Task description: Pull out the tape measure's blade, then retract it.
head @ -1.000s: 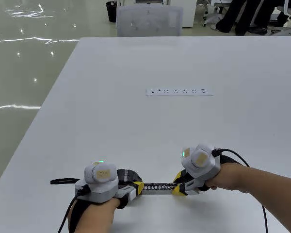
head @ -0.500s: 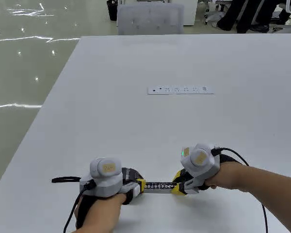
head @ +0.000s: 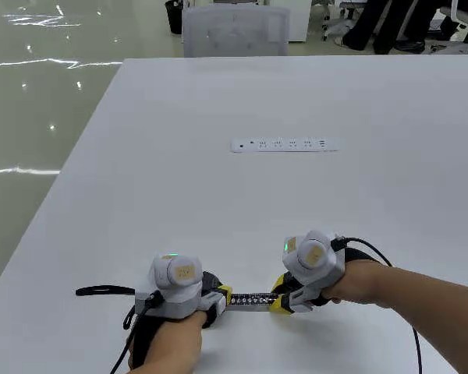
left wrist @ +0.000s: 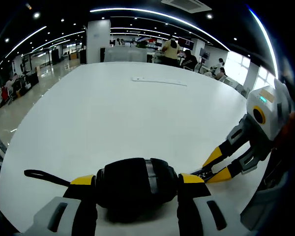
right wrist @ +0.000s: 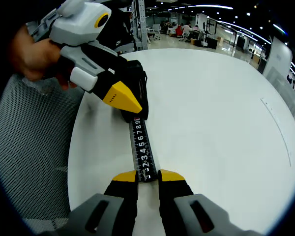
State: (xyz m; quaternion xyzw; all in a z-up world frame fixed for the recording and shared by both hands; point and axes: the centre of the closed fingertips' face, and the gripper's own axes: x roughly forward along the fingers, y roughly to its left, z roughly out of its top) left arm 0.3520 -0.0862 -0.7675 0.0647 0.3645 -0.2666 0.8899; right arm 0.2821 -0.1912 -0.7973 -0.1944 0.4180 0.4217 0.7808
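Lower centre of the head view: two hand-held grippers face each other across a short run of exposed tape. The left gripper (left wrist: 137, 179) is closed at medium width around the black case of the tape measure (right wrist: 138, 91), one yellow-tipped jaw on each flank. This appears to anchor the case on the counter (head: 218, 195) against a pull along the tape's length. The right gripper (right wrist: 147, 175) has its jaws nearly together, pinching the free end of the blade (right wrist: 140, 145). In the right gripper view, the printed numerals run from the jaws at the bottom of the frame up toward the case. The blade lies flat and straight, just above or on the surface. Holding the two ends apart in line probably keeps it from kinking. Only a small length is out, so the task reads as near one end of its stroke; the frames do not settle whether this is extension or return. A black wrist strap (head: 101, 291) trails from the case toward the lower left.

The counter is white, smooth and matt, with a white power strip (head: 285, 145) at mid-frame, well apart from the work. Beyond its far edge, a pale chair (head: 234, 31) stands at top centre. Glossy floor (head: 31, 78) reflects ceiling lights at upper left, and seated people (left wrist: 172, 49) occupy the open-plan room behind.
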